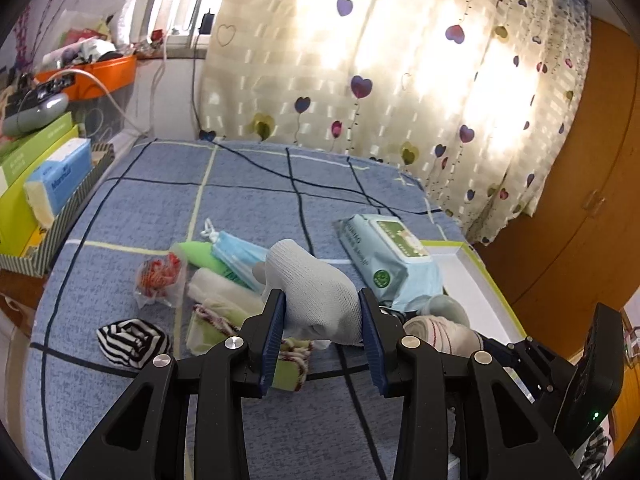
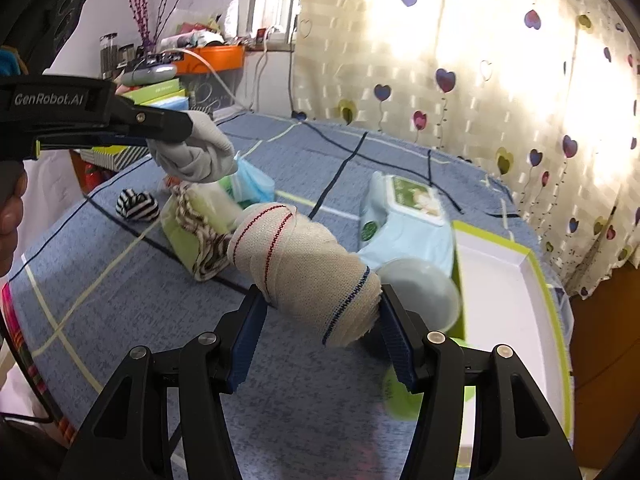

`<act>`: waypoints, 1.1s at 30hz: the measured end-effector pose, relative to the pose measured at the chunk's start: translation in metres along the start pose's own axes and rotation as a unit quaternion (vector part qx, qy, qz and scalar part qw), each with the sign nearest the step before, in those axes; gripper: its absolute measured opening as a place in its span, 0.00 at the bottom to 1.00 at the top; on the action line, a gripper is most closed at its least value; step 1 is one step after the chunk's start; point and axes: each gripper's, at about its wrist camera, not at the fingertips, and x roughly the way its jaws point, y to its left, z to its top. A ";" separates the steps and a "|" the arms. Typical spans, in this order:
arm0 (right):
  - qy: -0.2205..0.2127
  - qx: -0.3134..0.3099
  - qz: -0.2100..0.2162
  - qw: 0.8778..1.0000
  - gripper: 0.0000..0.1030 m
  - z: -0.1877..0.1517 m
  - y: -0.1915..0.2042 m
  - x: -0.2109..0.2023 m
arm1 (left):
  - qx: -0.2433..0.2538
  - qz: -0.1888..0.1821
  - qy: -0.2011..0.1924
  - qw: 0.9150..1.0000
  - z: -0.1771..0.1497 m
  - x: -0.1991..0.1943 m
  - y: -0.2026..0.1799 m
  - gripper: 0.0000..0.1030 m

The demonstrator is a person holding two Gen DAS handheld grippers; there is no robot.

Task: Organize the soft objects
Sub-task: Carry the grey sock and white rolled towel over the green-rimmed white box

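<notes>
While both grippers hang above the blue checked bedspread, each one carries something soft;

Left gripper: jaws closed on a grey knitted glove, pads pressing its two sides; the glove is lifted clear of the bedspread, and the right wrist view shows it bunched at the fingertips

Right gripper: jaws clamped on a beige bandage roll with red and blue stitched lines; the roll sticks forward and up out of the pads, clear of the cover

Pile on the bedspread: a striped black-and-white cloth bundle lies apart at the left; a red item in a clear bag, a green tube, blue face masks and a white roll lie close together; a green pouch with braided cord sits just beside them

Wet wipes pack: flat on the bedspread, touching the near edge of the tray

White tray with green rim: at the right edge of the bed; a pale round container sits just beside it, blurred

Person: a hand holds the left gripper's handle at the frame edge
</notes>
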 end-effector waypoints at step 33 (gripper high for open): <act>0.053 0.094 -0.167 0.980 0.56 -0.044 -0.137 -0.036 | 0.099 -0.170 0.077 0.977 0.002 0.084 -0.153 0.34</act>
